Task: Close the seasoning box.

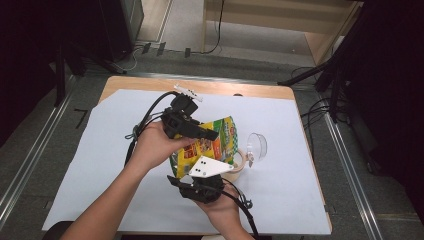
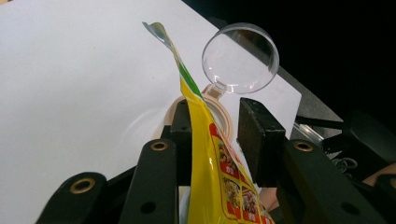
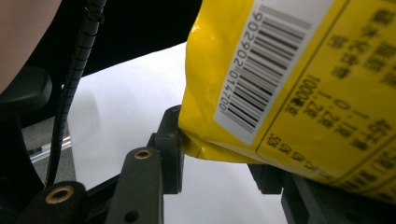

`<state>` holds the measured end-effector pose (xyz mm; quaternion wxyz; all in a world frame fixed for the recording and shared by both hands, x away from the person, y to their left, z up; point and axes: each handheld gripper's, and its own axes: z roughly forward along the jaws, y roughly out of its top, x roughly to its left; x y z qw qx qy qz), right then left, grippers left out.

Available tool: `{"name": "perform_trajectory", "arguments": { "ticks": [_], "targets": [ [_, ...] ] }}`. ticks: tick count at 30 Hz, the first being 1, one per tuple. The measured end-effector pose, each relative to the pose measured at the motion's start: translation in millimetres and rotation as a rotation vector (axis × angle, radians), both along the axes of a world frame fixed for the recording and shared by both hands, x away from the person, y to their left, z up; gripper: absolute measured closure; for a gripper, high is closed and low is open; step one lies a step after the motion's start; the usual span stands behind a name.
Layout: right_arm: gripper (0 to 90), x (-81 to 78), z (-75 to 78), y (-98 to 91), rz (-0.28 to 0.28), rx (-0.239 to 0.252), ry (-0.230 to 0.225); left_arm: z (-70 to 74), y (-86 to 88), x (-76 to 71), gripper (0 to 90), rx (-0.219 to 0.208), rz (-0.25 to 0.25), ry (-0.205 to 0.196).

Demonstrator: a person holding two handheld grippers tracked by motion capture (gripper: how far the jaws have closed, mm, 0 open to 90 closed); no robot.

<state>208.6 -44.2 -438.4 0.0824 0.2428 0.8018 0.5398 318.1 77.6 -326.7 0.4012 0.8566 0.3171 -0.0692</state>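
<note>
Nearest the camera, the right gripper (image 1: 210,181) clamps the bottom corner of a yellow snack pouch (image 1: 212,145), barcode side toward it. Just beyond, the left gripper (image 1: 192,131) has its jaws apart around the pouch's upper edge, one pad touching. Glossy, crinkly film looks light, floppy and slippery; sealed edges seem safest. Behind the pouch sits a beige jar (image 2: 219,112), clear hinged lid (image 2: 240,58) flipped open.

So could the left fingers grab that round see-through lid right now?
Probably not yet. The left gripper has the yellow bag between its fingers, and the clear lid stands just beyond, so the bag is in the way.
</note>
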Motion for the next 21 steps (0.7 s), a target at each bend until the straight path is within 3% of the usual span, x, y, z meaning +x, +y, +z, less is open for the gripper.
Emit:
{"name": "perform_trajectory", "arguments": {
  "ticks": [6,21],
  "targets": [
    [62.5,0.8,0.5,0.1,0.001,-0.011,-0.015,1.3,1.4,-1.6,68.9,-0.002,0.005,-0.011],
    [63.5,-0.8,0.8,0.8,0.005,-0.013,-0.012,-0.9,1.6,0.7,70.8,-0.006,0.006,0.008]
  ]
}}
